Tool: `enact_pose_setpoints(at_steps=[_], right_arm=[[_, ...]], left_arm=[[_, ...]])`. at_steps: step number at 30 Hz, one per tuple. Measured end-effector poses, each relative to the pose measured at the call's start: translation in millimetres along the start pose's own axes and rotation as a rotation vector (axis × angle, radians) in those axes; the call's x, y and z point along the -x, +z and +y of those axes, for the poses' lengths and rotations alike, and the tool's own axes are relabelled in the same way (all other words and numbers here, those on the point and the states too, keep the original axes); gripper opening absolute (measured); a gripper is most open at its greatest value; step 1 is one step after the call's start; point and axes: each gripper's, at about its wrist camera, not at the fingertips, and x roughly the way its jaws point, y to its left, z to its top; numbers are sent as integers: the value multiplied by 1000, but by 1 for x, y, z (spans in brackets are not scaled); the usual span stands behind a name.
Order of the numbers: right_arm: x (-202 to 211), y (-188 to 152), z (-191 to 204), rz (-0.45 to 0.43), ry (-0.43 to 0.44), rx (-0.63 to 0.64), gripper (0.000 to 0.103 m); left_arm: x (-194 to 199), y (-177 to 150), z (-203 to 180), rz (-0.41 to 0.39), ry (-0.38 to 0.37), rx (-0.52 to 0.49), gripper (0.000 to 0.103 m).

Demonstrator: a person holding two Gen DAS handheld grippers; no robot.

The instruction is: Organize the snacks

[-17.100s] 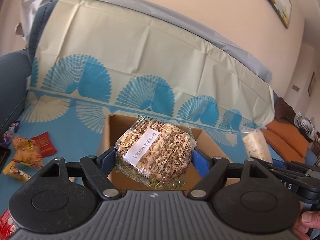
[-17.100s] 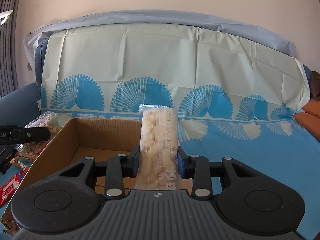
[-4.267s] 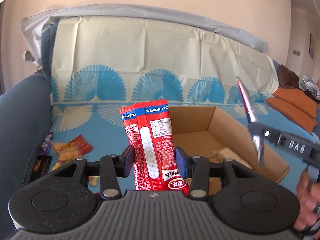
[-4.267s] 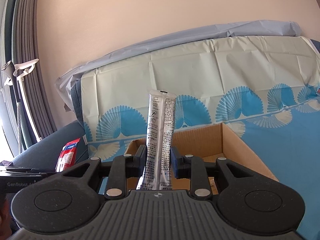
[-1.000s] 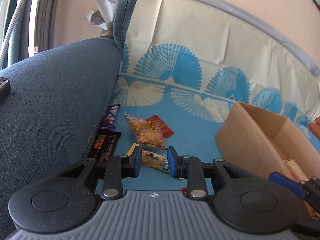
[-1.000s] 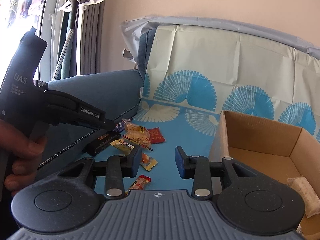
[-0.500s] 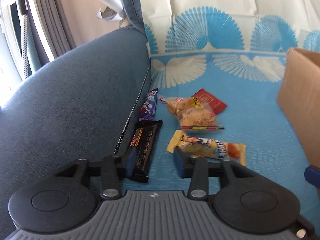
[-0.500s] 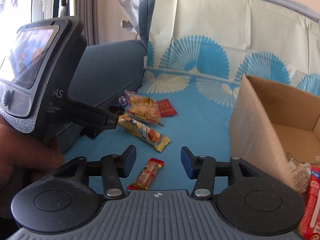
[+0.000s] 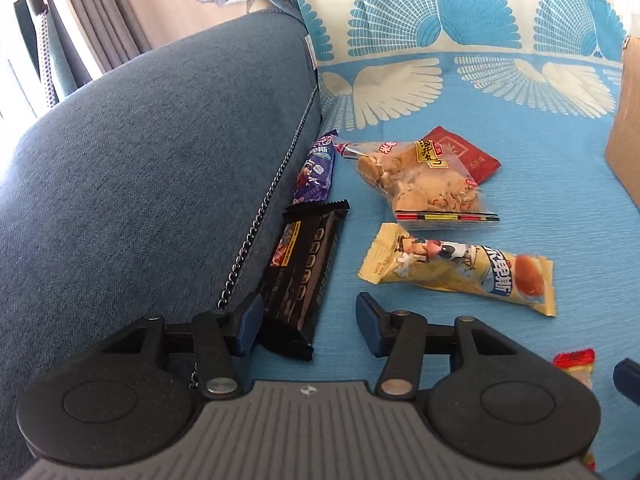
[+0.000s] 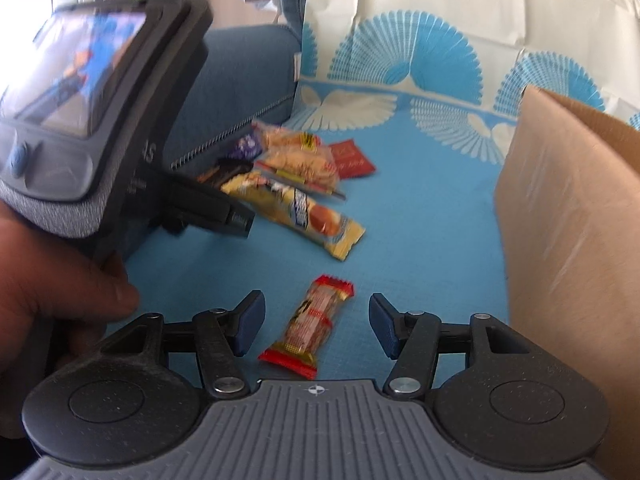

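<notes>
Snacks (image 9: 456,268): crinkled wrappers, yellow, black, red.

Your right tongs (image 10: 316,322) are opening over the red snack bar (image 10: 310,330) — it lies between the jaws, untouched, on the blue sofa cover (image 10: 420,240). Cardboard box (image 10: 568,216) at right — your left tongs (image 10: 236,218) near the yellow packet (image 10: 296,210).

Black tongs (image 9: 308,326), blue pads (image 9: 249,322), silver pivot screws, ribbed grey housing.
</notes>
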Motion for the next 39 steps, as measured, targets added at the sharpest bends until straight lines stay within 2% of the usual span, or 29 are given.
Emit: enact_pose_setpoints(at_steps=[3,5,8,9,10,12,14,16,21,25,31,34,39], right_arm=[[-4,-2,1,14,-4,2,60],[-4,-3,2,13,-7,10,59],[-4,-3,1,15,-4,15,56],[-4,-3,0,14,-2,14,51],[-3,-3,0,14,3,18,45],[-1,-2,0,15,1,32,20],[0,-2,-2,19,-3,23,19],[4,-1,-6,27,0,4,18],[19,1,-11,35,7,9,18],[40,2,-11,18,13,40,18],[74,3,-17,12,39,37,18],[93,-2,-15,5,47,65,18],[111,-11,-10,6,55,79,18]], left_arm=[[-4,1,-1,-5,33,-11,51],[-7,1,-4,1,68,-26,41],[-8,1,-4,8,83,-35,36],[-9,1,-4,10,85,-41,34],[-10,1,-3,15,85,-44,26],[-9,2,-1,17,73,-36,20],[-4,1,2,1,58,-23,10],[3,0,5,-16,41,-5,4],[14,1,17,-19,-20,64,1],[31,2,22,-65,-70,91,0],[85,-6,15,-167,-166,58,0],[108,-13,14,-183,-241,39,0],[129,-19,26,-191,-286,66,0]])
